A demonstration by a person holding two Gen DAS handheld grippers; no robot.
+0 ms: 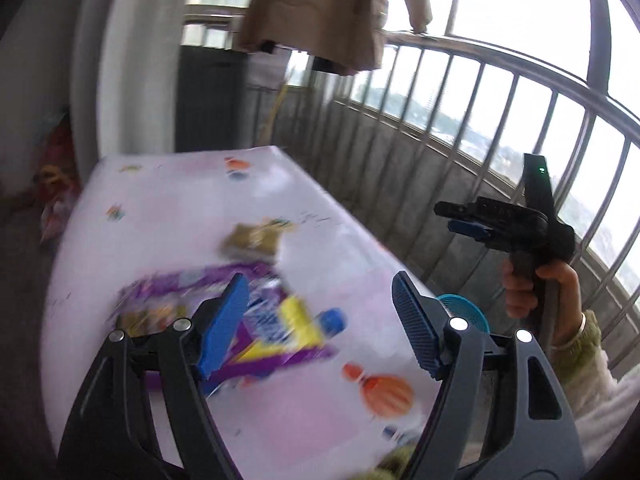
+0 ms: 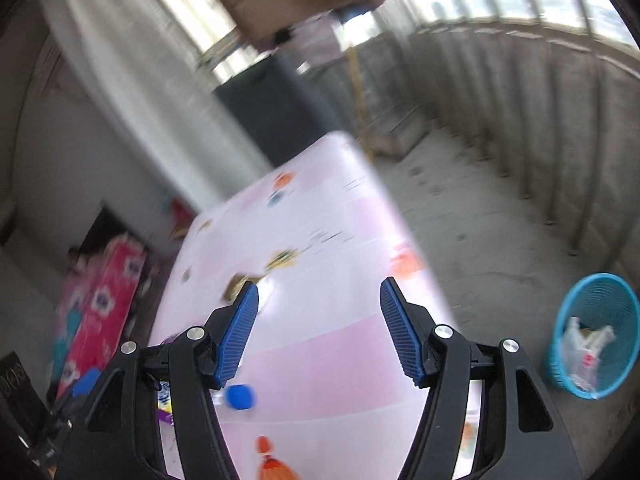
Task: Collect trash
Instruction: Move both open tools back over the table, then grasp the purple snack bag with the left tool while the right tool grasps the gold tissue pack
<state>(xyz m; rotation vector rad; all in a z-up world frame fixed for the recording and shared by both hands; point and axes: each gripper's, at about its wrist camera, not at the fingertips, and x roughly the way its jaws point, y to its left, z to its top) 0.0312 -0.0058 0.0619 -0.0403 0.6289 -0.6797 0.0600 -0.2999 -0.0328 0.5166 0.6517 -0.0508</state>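
left wrist view: our left gripper (image 1: 316, 322) has its jaws wide apart, nothing between the blue pads, hanging over the counter (image 1: 192, 216) with its pink-and-white patterned cover. under the jaws sits a blurred heap of trash: purple wrappers (image 1: 192, 284), a yellow-and-blue packet (image 1: 296, 328), a blue cap (image 1: 334, 320). a gold-brown packet (image 1: 252, 242) lies a bit further back, apart from the heap. frame is motion-blurred, so we can't read labels.

to the right, a hand (image 1: 536, 284) in a green-cuffed sleeve holds our right gripper (image 1: 460, 218), off the counter edge near the balcony railing (image 1: 500, 92). from this angle we can't tell its jaw gap.

right wrist view: right gripper (image 2: 319, 330) jaws stand apart, empty, over the counter (image 2: 320, 240). blue cap (image 2: 240, 397) shows just below the left pad, gold-brown packet (image 2: 236, 286) just beyond its tip.

blue basket (image 2: 568, 328) sits on the concrete floor (image 2: 480, 220) right of the counter, well apart from the heap, with clear plastic scraps (image 2: 586, 350) inside. a beige jacket (image 1: 320, 12) hangs above the railing.
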